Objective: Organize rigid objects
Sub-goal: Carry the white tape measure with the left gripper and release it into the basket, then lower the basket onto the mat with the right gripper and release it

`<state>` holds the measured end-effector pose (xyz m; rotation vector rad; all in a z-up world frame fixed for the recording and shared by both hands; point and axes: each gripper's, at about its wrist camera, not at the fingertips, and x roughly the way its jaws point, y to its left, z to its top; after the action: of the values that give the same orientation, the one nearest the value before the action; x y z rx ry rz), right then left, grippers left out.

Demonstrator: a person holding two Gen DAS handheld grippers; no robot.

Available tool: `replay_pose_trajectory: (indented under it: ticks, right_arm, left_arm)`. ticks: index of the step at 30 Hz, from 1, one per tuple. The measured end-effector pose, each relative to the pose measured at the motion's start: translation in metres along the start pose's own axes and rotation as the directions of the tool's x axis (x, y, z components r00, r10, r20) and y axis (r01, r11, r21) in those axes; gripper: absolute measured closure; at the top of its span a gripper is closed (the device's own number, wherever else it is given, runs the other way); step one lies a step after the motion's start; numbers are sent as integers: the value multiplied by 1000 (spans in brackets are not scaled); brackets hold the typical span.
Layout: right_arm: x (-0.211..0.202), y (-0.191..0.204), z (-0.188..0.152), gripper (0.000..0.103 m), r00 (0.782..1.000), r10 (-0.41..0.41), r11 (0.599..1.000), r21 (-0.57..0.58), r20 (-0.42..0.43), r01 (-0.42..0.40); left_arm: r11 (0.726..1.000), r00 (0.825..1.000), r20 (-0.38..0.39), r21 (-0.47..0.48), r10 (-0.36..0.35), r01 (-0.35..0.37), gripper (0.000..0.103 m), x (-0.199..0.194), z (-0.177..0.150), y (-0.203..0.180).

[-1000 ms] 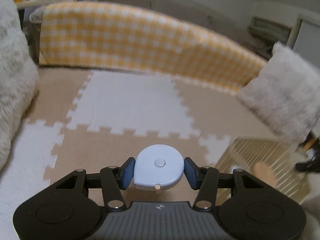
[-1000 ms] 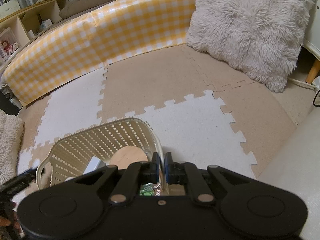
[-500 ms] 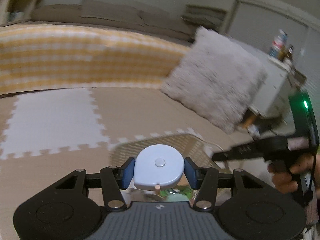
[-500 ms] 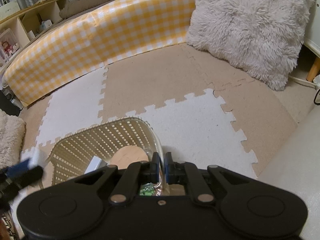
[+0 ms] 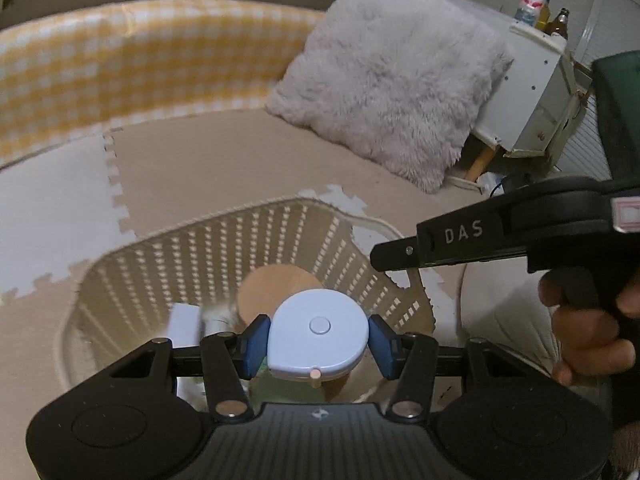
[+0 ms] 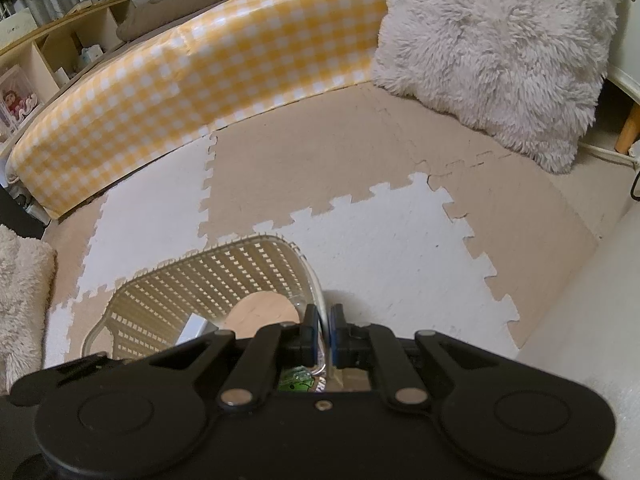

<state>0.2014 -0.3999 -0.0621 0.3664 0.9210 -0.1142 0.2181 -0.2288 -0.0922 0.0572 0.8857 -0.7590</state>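
Note:
My left gripper (image 5: 319,338) is shut on a pale blue round tape measure (image 5: 318,335) and holds it above the open cream slotted basket (image 5: 200,248). Inside the basket lie a round wooden disc (image 5: 272,284), a white box (image 5: 184,320) and something green, partly hidden. My right gripper (image 6: 324,332) is shut on the basket's right rim (image 6: 316,284), pinching it between its blue pads. The right gripper's body also shows at the right of the left wrist view (image 5: 500,236).
The basket (image 6: 208,276) stands on beige and white foam puzzle mats (image 6: 380,232). A yellow checked bumper (image 6: 200,68) curves along the back. A fluffy grey pillow (image 6: 492,52) leans at the right, another at the left (image 6: 20,280). A white cabinet (image 5: 528,92) stands behind.
My left gripper has swung right with the tape measure, from over the mat to above the basket. The right gripper has kept its hold on the basket rim.

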Motion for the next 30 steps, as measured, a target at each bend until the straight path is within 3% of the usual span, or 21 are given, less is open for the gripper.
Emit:
replay_pose_trajectory:
  ticks: [10, 11, 13, 15, 30]
  right_arm:
    - [0, -1, 0, 97, 1000, 7, 1000, 8, -3, -7]
    - [0, -1, 0, 97, 1000, 8, 1000, 10, -4, -8]
    - [1, -2, 0, 97, 1000, 8, 1000, 10, -6, -7]
    - [1, -1, 0, 97, 1000, 8, 1000, 10, -5, -8]
    - [1, -1, 0, 96, 1000, 9, 1000, 10, -5, -9]
  left_arm:
    - [996, 997, -67, -75, -43, 38, 47, 23, 6, -3]
    - [996, 997, -68, -78, -43, 37, 46, 23, 6, -3]
    - [996, 997, -70, -91, -31, 25, 34, 21, 7, -1]
    - [995, 997, -78, -103, -27, 19, 30, 19, 7, 1]
    - [992, 997, -82, -123, -8, -2, 12, -17, 12, 8]
